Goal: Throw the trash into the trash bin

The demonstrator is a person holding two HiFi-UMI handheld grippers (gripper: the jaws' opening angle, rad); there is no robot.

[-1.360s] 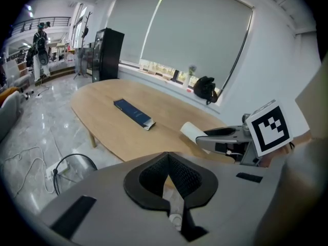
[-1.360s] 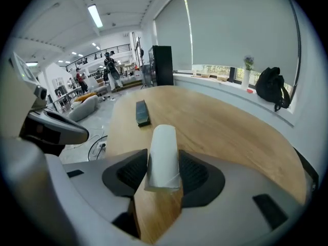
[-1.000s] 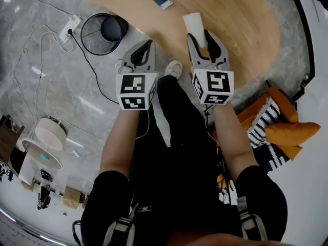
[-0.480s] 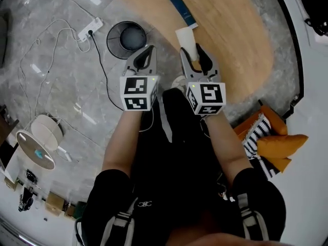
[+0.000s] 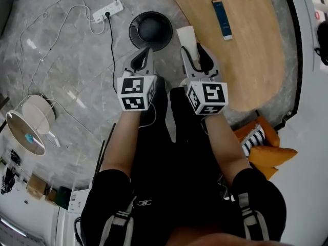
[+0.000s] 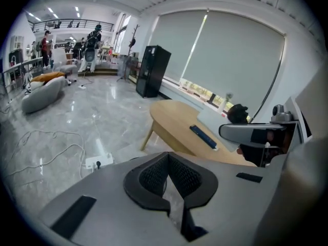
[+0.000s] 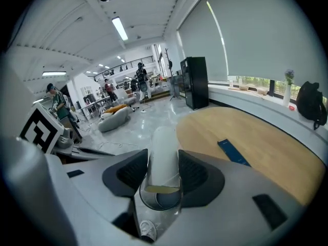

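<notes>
A black round trash bin [image 5: 150, 28] stands on the grey marble floor, just ahead of both grippers. My right gripper [image 5: 193, 53] is shut on a white paper cup [image 5: 186, 36], which sticks out past the fingertips, just right of the bin's rim. In the right gripper view the cup [image 7: 163, 147] lies lengthwise between the two black pads of that gripper [image 7: 163, 174]. My left gripper [image 5: 143, 59] is shut with nothing in it, its tips just below the bin. In the left gripper view its pads [image 6: 171, 181] meet in a narrow V.
A curved wooden table [image 5: 246, 50] lies to the right with a dark blue flat device [image 5: 222, 18] on it. A white power strip [image 5: 107, 10] with cables lies left of the bin. A white fan [image 5: 25, 127] stands far left, orange cushions [image 5: 266, 155] at right.
Both grippers have moved across the floor toward the bin, which now sits right in front of them. The cup has stayed in the right gripper. The left gripper stays shut.
</notes>
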